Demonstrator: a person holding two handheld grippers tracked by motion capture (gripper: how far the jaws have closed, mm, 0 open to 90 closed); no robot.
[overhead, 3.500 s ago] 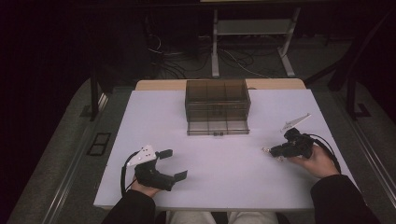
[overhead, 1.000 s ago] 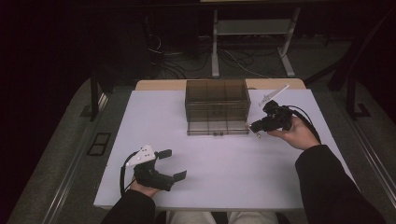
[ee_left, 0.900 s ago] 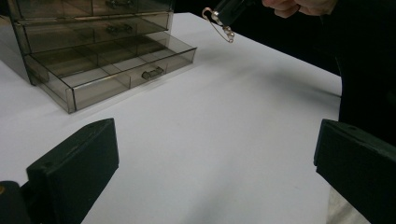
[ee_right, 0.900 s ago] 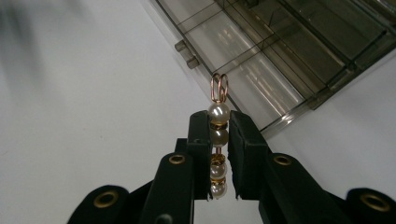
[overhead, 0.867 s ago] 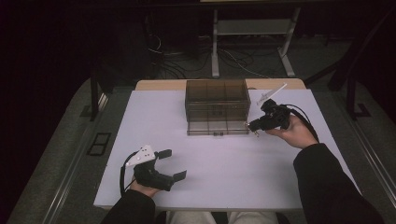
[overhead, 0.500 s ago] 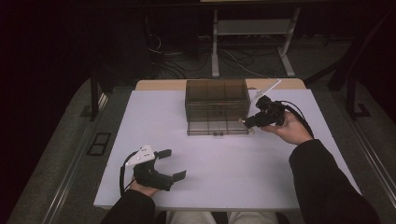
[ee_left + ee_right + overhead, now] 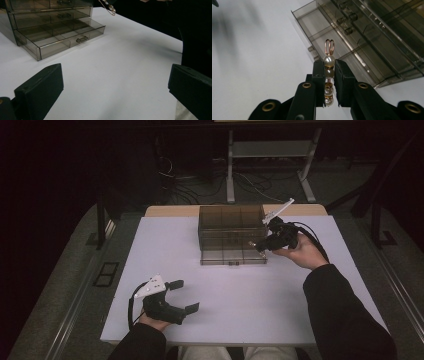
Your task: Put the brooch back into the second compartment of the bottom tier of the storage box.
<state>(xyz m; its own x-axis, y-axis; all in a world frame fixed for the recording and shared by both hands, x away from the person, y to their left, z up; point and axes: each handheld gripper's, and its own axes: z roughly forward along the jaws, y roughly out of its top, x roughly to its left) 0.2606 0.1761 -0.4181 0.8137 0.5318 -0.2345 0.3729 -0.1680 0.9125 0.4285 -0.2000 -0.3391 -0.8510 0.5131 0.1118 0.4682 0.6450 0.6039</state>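
The right hand-held gripper [image 7: 260, 245] has been carried from the near right of the bench [image 7: 240, 320] up and leftward to the right front corner of the smoked drawer organiser [image 7: 231, 232]. Across the earlier pictures it is seen closing that gap steadily. The left hand-held gripper [image 7: 185, 296] has not shifted; it rests at the near left of the bench with its jaws spread wide and nothing between them, as is confirmed in the left gripper view.

In the right gripper view the jaws are pressed onto a pearl clip [image 7: 328, 75], a short row of pearls with gold spacers and a copper-coloured loop at its tip. The clip is held in the air, above and just in front of the pulled-out bottom drawer [image 7: 332, 35]. It is judged that placement into that drawer is in hand and that only the lowering and release remain.

Which compartment of the drawer lies under the clip cannot be told. The lower end of the clip is hidden between the jaws. In the high view the clip is too small to be made out. The contents of the upper drawers are blurred by the tinted walls.
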